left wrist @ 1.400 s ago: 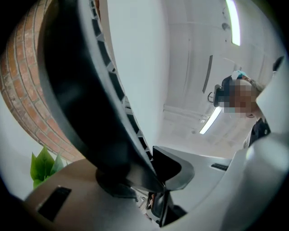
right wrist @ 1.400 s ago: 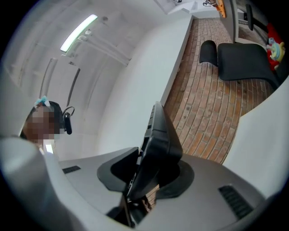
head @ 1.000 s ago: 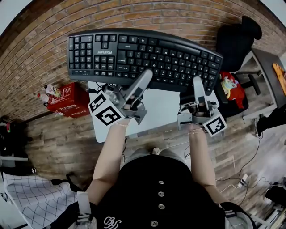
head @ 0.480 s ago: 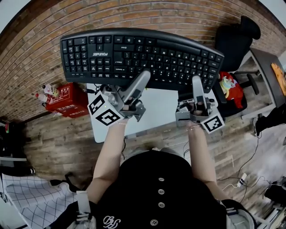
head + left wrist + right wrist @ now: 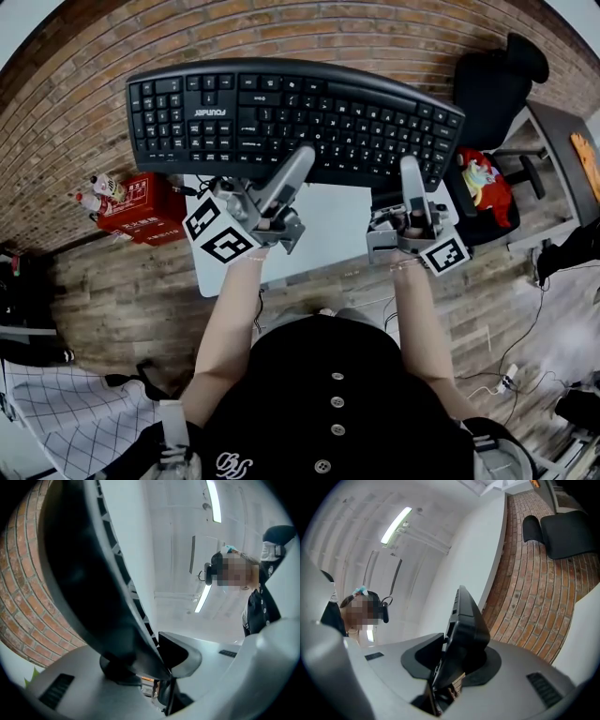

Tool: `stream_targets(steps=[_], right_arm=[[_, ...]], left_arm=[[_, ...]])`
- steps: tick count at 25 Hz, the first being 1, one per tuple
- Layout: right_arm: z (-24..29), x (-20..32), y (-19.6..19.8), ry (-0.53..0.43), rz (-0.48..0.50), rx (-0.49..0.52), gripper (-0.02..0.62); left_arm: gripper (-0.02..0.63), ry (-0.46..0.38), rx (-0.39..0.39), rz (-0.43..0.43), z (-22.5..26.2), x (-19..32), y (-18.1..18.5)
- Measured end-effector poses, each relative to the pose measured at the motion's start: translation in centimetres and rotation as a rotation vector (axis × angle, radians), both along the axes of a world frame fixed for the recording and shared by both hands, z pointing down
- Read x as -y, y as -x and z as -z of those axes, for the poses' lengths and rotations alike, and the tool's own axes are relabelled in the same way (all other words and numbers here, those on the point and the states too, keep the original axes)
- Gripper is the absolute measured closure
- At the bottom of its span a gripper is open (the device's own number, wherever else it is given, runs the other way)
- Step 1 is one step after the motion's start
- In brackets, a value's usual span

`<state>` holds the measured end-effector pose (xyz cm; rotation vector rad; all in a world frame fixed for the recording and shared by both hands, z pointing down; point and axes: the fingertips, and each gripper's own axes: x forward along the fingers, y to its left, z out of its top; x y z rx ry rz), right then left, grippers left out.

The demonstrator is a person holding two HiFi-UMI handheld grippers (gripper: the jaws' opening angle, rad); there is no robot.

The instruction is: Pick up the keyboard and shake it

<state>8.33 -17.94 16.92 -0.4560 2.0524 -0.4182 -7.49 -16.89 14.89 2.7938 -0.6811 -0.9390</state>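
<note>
On the left gripper (image 5: 305,157) we noted both fingers (image 5: 65,686) pinched onto the near edge of the keyboard (image 5: 281,112), one pad on each face, with no gap at the pads. From the pads the black body swept up and away, filling most of the left half of the left gripper view.

On the right gripper (image 5: 411,167) the fingers (image 5: 529,677) were clamped on the same near edge. There we saw the keyboard edge-on, rising from between the pads.

The keyboard was held raised beyond both sets of fingertips, key side toward the head camera. It ran across from one gripper to the other. The left gripper held it at about mid-length, the right gripper close to its right end.

Behind the fingers, toward the person, each gripper carried its marker cube (image 5: 222,234); then came the forearms (image 5: 230,328) and a black buttoned garment (image 5: 328,403).

Under both grippers lay the white table (image 5: 337,230). Outward of the left gripper a red box (image 5: 141,206) sat on the wooden floor (image 5: 122,300). Outward of the right gripper stood a black chair (image 5: 492,80). Past the keyboard's far edge we recorded a brick wall (image 5: 309,33).
</note>
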Motion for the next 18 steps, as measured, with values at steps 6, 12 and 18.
stream_targets(steps=[6,12,18], right_arm=[[0.1,0.7,0.4,0.012,0.033,0.034,0.476],[0.5,1.4,0.9,-0.006,0.091,0.064,0.476],[0.2,2.3,1.2,-0.004,0.165,0.114,0.476]], left_arm=[[0.482,0.008,0.036,0.041,0.6,0.1,0.3],[0.480,-0.017,0.074,0.090,1.7,0.0,0.5],[0.480,-0.027,0.120,0.149,2.2,-0.1,0.5]])
